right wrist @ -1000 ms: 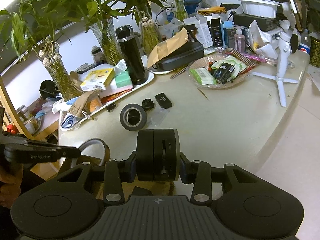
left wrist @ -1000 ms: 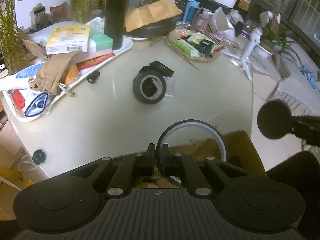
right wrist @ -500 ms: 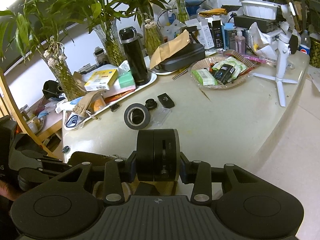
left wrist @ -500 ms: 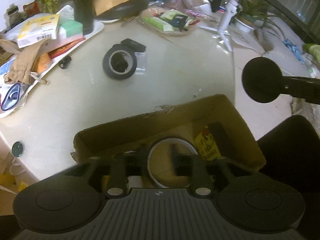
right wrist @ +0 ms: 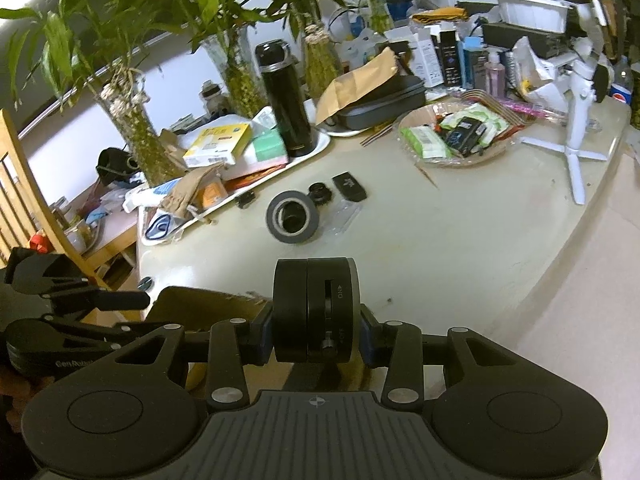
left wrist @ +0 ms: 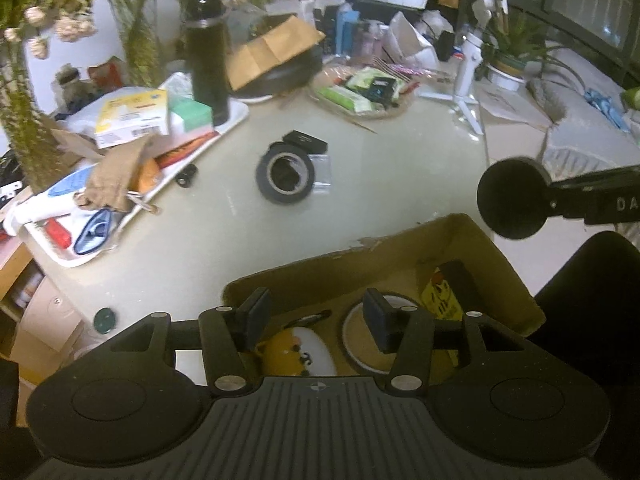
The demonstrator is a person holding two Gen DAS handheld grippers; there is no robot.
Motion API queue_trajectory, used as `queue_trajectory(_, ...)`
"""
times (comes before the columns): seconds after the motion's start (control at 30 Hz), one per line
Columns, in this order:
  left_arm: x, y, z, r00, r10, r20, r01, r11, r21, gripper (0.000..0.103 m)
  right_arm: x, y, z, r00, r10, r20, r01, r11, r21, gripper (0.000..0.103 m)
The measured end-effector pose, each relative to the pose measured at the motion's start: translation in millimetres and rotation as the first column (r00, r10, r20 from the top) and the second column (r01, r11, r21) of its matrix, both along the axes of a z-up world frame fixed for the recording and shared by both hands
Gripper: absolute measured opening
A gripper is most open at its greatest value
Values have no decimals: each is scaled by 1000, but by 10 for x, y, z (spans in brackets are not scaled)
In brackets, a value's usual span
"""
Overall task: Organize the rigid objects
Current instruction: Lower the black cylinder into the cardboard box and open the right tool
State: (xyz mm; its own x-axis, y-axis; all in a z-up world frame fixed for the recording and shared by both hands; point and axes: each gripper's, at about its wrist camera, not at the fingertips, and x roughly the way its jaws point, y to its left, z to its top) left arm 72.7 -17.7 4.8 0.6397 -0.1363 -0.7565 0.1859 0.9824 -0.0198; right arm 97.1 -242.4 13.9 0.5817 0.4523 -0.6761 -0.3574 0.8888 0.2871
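Two grippers are in my view. My left gripper (left wrist: 316, 320) hangs over the cardboard box (left wrist: 400, 256); its jaws have just been opening and now stand apart, gripping nothing. The clear tape ring (left wrist: 356, 344) lies flat in the box beneath, hole upward. My right gripper (right wrist: 316, 328) clamps the black round device (right wrist: 316, 312) on edge, its axis running left to right, near the table (right wrist: 440, 248) edge.
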Motion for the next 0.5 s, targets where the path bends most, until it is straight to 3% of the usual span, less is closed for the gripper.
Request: queue_trajectory(0.5,-193,254,81,996,79,39,-79,997,-20,50,-25,383,-19,996,82,-22,-83,996,-16,43)
